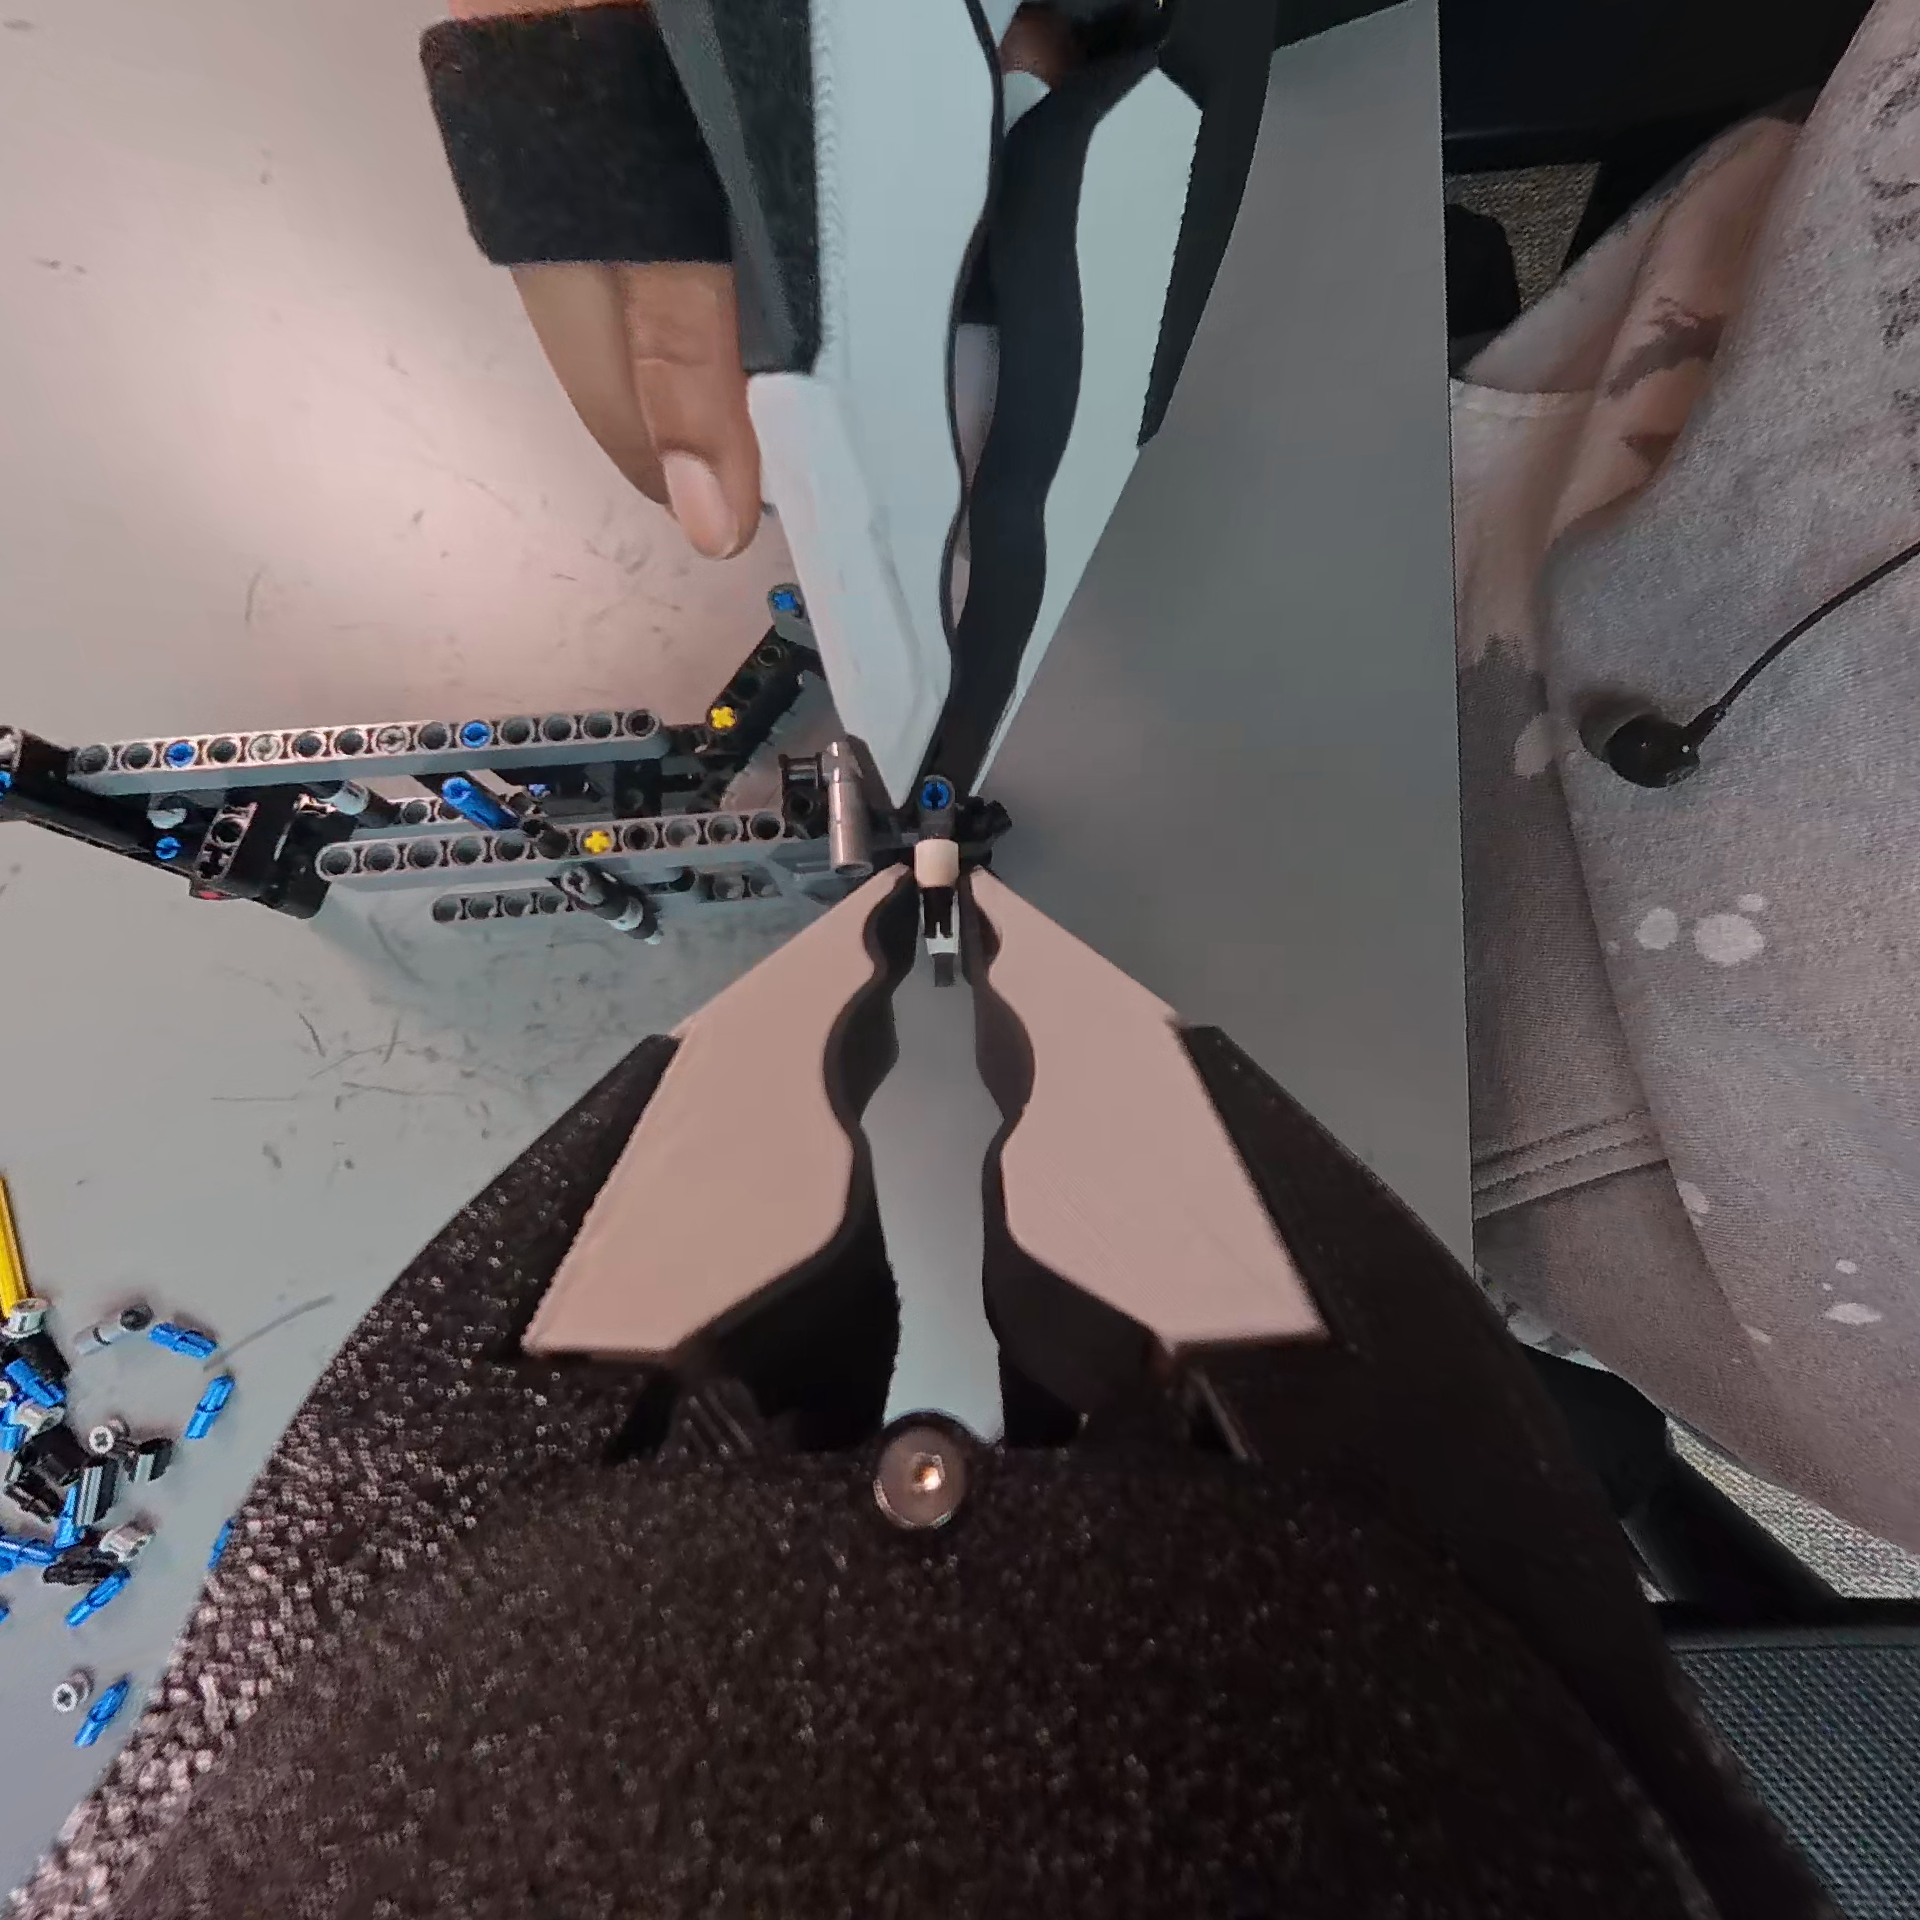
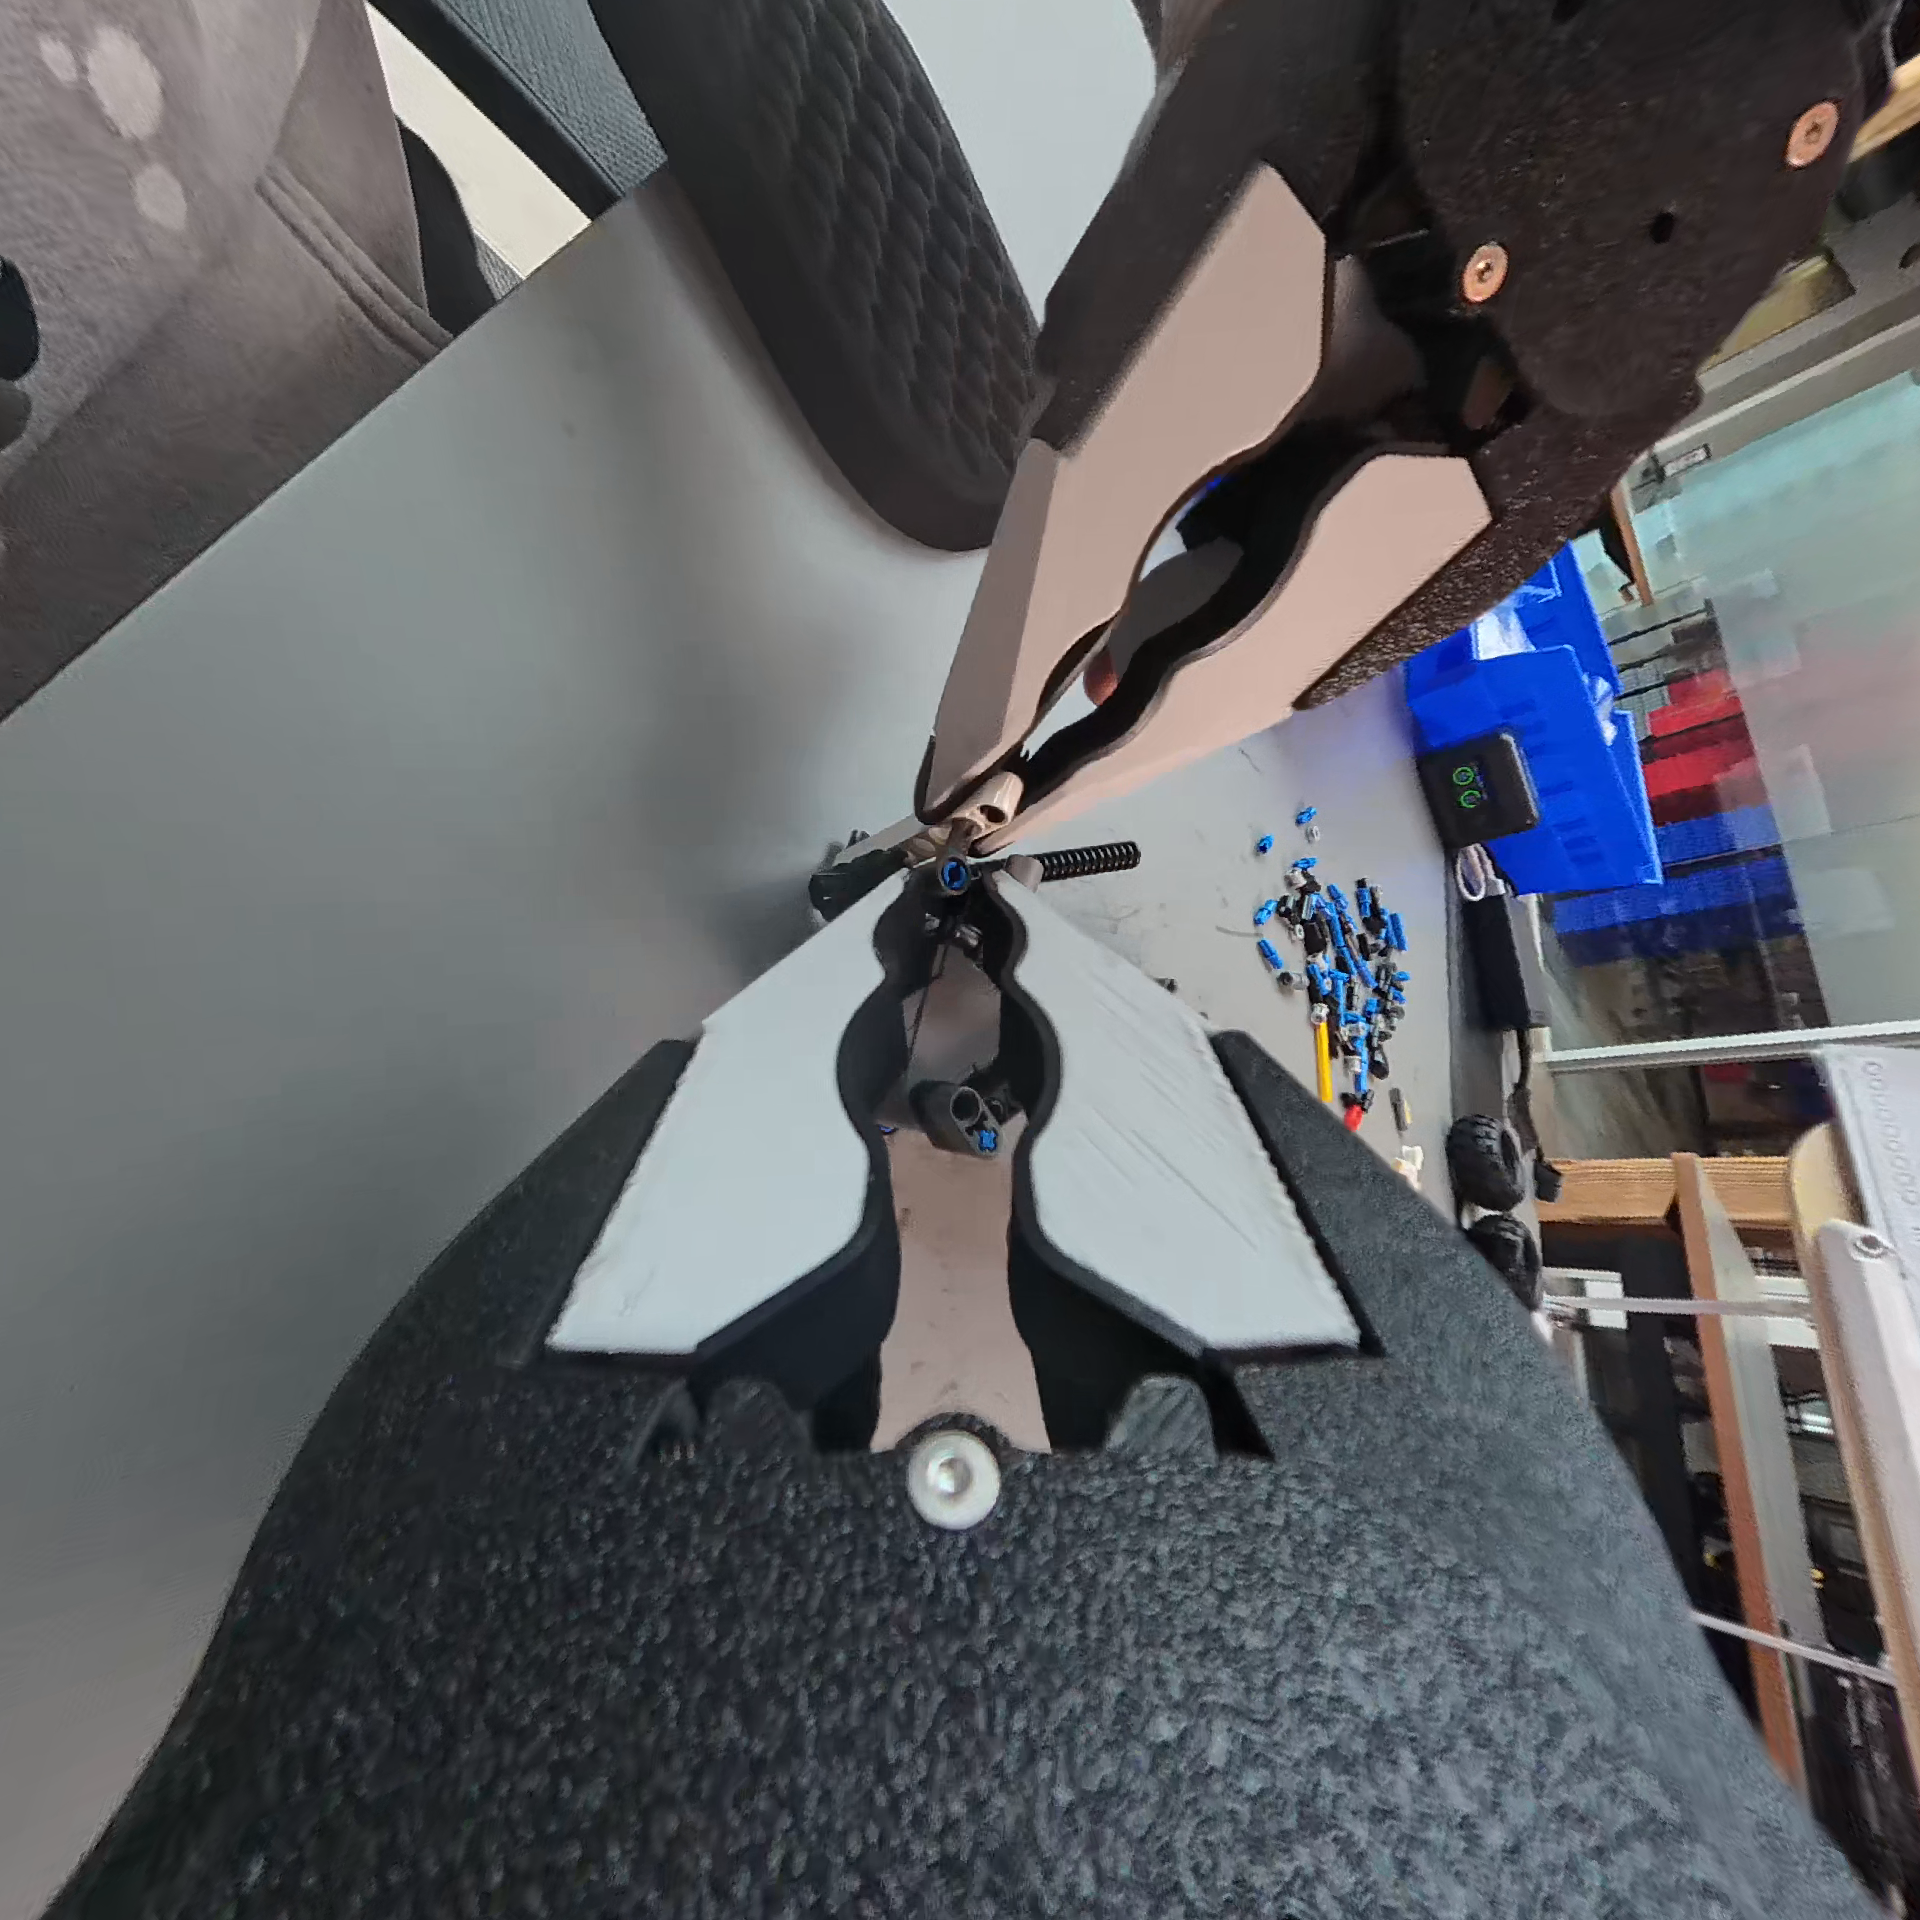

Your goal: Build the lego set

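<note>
Pinching a small tan connector [image 2: 985, 821] at its tips, the left tool [image 1: 940, 883] is closed narrowly on it and is pressed toward the end of the lego frame [image 1: 416, 810], which lies on the grey tabletop [image 1: 260, 1091] near its edge. The right tool [image 2: 951, 914] is met tip to tip from the other side, its fingers drawn nearly together around the frame's end by a blue pin [image 2: 953, 874]; whether that end is truly gripped cannot be told. A slip is judged the main risk: the connector is held only by the tips, so a skewed push could pop it out over the nearby edge, or could shift the frame. Blue bins [image 2: 1527, 727] are seen well apart; their contents are hidden. The loose pieces [image 2: 1340, 966] lie bare on the tabletop, in no container.
</note>
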Tool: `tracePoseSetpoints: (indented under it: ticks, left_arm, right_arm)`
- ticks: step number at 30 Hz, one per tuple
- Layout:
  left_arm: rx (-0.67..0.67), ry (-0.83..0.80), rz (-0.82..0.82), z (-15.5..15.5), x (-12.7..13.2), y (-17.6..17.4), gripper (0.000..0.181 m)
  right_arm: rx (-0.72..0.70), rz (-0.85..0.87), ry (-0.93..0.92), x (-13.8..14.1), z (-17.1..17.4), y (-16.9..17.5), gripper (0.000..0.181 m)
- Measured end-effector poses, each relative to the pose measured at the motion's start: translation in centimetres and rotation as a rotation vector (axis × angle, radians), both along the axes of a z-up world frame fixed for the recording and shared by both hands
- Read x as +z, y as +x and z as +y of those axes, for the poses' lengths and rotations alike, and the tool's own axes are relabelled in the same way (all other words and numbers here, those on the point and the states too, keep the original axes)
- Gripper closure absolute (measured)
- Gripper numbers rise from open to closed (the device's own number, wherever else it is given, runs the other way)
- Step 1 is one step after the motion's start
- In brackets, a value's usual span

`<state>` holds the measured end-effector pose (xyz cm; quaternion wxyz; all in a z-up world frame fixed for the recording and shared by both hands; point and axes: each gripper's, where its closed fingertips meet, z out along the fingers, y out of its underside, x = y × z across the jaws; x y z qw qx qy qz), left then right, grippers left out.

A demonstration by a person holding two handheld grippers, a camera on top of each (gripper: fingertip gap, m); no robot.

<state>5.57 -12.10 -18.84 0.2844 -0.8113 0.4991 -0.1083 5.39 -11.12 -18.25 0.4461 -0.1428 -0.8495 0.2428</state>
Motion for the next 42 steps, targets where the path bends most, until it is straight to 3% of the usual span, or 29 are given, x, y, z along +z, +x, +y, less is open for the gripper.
tracePoseSetpoints:
  ticks: [6, 29, 42]
  left_arm:
    - [0.008, -0.017, 0.011, -0.11, 0.03, -0.04, 0.174]
    - [0.095, -0.073, 0.143, 0.60, 0.07, -0.22, 0.176]
    - [0.098, -0.108, 0.202, 0.55, 0.16, -0.53, 0.177]
  right_arm:
    - [-0.010, -0.006, 0.045, -0.02, -0.24, -0.11, 0.173]
    - [-0.074, -0.056, -0.156, 0.12, 0.09, -0.36, 0.174]
    - [-0.073, -0.065, -0.169, 0.29, -0.14, -0.67, 0.174]
